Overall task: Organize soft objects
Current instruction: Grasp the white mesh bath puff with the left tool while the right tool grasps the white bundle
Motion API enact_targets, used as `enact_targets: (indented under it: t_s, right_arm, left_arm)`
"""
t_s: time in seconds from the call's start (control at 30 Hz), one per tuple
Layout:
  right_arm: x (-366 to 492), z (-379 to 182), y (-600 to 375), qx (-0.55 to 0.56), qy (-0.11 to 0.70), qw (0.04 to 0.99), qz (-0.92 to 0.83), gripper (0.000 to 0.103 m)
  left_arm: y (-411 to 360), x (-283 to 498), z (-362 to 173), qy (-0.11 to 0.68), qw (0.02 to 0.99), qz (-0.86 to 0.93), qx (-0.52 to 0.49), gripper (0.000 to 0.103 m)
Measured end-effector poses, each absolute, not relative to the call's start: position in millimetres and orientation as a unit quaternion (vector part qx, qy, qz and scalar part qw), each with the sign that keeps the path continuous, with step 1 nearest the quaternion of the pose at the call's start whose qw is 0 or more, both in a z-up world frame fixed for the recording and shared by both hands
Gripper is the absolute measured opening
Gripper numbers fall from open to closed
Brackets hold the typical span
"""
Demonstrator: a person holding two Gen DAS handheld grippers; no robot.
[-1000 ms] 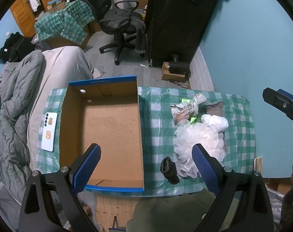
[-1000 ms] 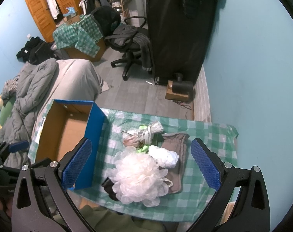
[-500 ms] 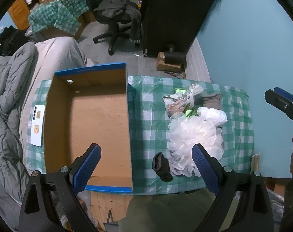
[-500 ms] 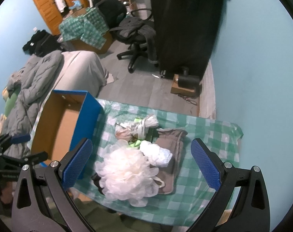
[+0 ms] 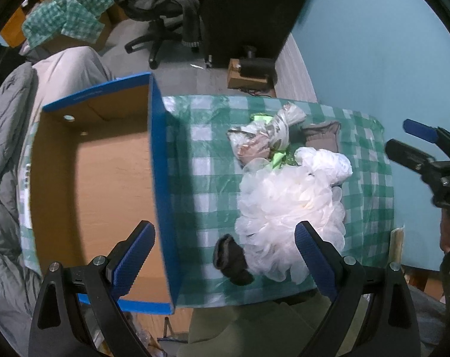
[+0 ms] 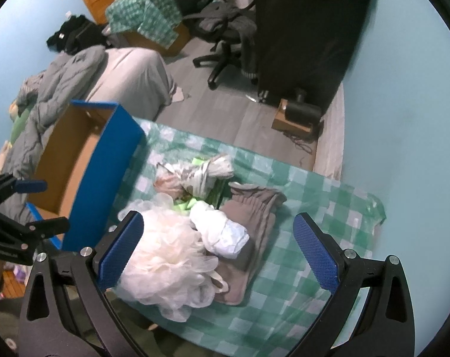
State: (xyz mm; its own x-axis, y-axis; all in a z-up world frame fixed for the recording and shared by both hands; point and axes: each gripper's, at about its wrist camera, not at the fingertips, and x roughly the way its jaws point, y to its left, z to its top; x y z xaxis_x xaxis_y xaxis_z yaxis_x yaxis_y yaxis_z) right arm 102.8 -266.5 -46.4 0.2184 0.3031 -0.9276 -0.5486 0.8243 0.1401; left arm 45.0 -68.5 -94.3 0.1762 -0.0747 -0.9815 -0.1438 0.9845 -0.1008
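A pile of soft things lies on the green checked table (image 5: 207,184): a big white mesh bath pouf (image 5: 287,205) (image 6: 165,255), a white crumpled bag (image 6: 222,232), a knotted plastic bag (image 5: 263,136) (image 6: 195,175), a brown cloth (image 6: 254,217) and a small dark sock (image 5: 231,257). An open cardboard box with blue sides (image 5: 94,184) (image 6: 106,175) stands to their left. My left gripper (image 5: 225,255) is open above the box edge and the sock. My right gripper (image 6: 219,250) is open above the pile. Both are empty.
A bed with a grey quilt (image 6: 64,86) lies left of the table. An office chair (image 6: 225,29) and a black wardrobe (image 6: 308,29) stand behind. A blue wall (image 6: 403,104) runs along the right. The right gripper shows in the left wrist view (image 5: 418,145).
The left gripper has moved right, from over the box toward the sock and pouf. The right gripper has moved closer to the pile. Both stay open.
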Motion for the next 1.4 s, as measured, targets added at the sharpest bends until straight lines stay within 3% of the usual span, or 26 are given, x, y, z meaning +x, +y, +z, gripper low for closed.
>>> enact_targets:
  t_s: [0.8,0.93,1.1,1.17,1.3,1.4]
  right_arm:
    - [121.2,-141.7,-255.8,-0.163,0.591,0.719,0.328,0.092]
    - [118.8,-153.4,-252.4,-0.187,0.595,0.706,0.336,0.085]
    - [116.9,-167.0,-254.7,-0.192,0.605,0.694,0.34,0.084]
    - [114.2,-170.3,-255.1,-0.195,0.607,0.69,0.343,0.081]
    - [109.6,-176.3,-256.0,-0.193,0.621,0.673,0.352,0.06]
    - [109.2,-174.1,-260.3,-0.175,0.62,0.68,0.351,0.056]
  left_arm:
    - [-93.4,65.3,-162.1,0.686,0.718,0.003,-0.119,0.096]
    - [-96.8,63.3,-165.6,0.69,0.714,0.001,-0.123,0.096]
    - [-100.2,62.8,-166.0,0.693,0.711,-0.002,-0.124,0.096]
    - [-101.6,62.5,-164.5,0.693,0.71,-0.006,-0.125,0.096]
    - [-105.6,62.8,-161.4,0.695,0.708,-0.013,-0.128,0.096]
    - [-110.9,63.8,-159.5,0.696,0.707,-0.018,-0.126,0.096]
